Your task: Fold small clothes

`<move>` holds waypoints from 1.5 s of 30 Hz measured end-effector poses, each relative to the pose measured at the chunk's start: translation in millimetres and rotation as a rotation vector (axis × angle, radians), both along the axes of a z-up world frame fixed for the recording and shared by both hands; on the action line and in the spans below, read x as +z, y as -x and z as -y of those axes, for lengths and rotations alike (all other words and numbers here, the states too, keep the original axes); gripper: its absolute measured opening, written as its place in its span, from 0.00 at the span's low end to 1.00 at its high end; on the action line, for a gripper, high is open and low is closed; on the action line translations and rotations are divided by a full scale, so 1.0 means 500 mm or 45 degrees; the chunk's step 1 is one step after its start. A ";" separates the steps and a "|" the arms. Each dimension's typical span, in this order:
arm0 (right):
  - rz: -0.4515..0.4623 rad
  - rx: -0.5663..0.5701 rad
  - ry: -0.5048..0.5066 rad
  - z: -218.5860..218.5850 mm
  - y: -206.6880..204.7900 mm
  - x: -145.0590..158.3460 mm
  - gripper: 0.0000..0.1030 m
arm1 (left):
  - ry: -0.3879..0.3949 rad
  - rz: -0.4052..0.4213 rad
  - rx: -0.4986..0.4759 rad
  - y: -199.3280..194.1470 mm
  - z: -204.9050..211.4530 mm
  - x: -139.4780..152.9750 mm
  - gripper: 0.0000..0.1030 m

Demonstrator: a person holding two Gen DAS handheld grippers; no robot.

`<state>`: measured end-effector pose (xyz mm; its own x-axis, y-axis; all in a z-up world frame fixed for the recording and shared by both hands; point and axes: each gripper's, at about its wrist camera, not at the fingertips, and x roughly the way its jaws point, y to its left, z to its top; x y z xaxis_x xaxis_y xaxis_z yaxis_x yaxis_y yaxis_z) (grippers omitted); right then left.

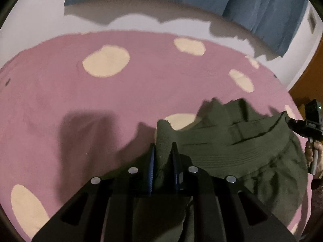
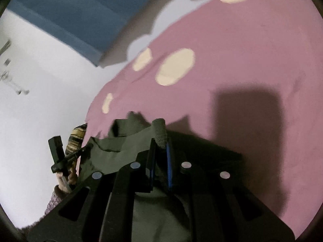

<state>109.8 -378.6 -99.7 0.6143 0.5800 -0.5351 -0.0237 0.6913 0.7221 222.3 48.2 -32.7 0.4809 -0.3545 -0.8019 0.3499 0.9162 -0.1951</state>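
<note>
A dark olive-green garment point(image 1: 232, 147) with a ribbed waistband is stretched between my two grippers over a pink bedspread point(image 1: 80, 100) with cream dots. My left gripper point(image 1: 163, 147) is shut on a rolled corner of the garment, which pokes up between its blue-padded fingers. My right gripper point(image 2: 160, 143) is shut on the opposite corner of the garment point(image 2: 113, 157) in the same way. Each wrist view shows the other hand's grip: the right gripper point(image 1: 287, 120) at the far right edge, the left gripper point(image 2: 88, 146) at the lower left.
A blue curtain point(image 1: 252, 4) hangs on the white wall behind the bed. Brown wood point(image 1: 310, 74) shows past the bed's right edge. A striped knit item point(image 2: 76, 139) sits by the bed edge near the person's hand point(image 2: 66, 178). The bedspread point(image 2: 242, 60) stretches wide beyond the garment.
</note>
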 end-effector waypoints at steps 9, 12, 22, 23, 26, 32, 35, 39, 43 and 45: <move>-0.078 -0.042 -0.181 0.032 -0.021 -0.084 0.07 | 0.105 -0.065 0.053 -0.023 -0.034 -0.055 0.16; -0.074 -0.045 -0.222 0.035 -0.018 -0.090 0.07 | 0.151 -0.070 0.061 -0.028 -0.044 -0.068 0.16; -0.061 -0.048 -0.235 0.035 -0.016 -0.091 0.07 | 0.168 -0.035 0.063 -0.025 -0.041 -0.068 0.17; -0.062 -0.047 -0.238 0.035 -0.016 -0.091 0.07 | 0.168 -0.035 0.063 -0.026 -0.041 -0.069 0.17; -0.061 -0.048 -0.243 0.031 -0.019 -0.091 0.07 | 0.170 -0.034 0.062 -0.026 -0.043 -0.069 0.17; -0.058 -0.053 -0.270 0.034 -0.020 -0.088 0.08 | 0.154 -0.031 0.064 -0.026 -0.040 -0.066 0.19; -0.062 -0.073 -0.274 0.037 -0.016 -0.084 0.08 | 0.134 -0.032 0.065 -0.026 -0.036 -0.064 0.20; -0.079 -0.127 -0.245 0.057 0.001 -0.072 0.13 | 0.104 -0.038 0.070 -0.026 -0.032 -0.061 0.21; -0.110 -0.231 -0.154 0.084 0.039 -0.053 0.13 | 0.066 -0.062 0.093 -0.026 -0.027 -0.054 0.23; -0.096 -0.271 -0.107 0.091 0.063 -0.030 0.16 | 0.042 -0.065 0.109 -0.024 -0.023 -0.048 0.25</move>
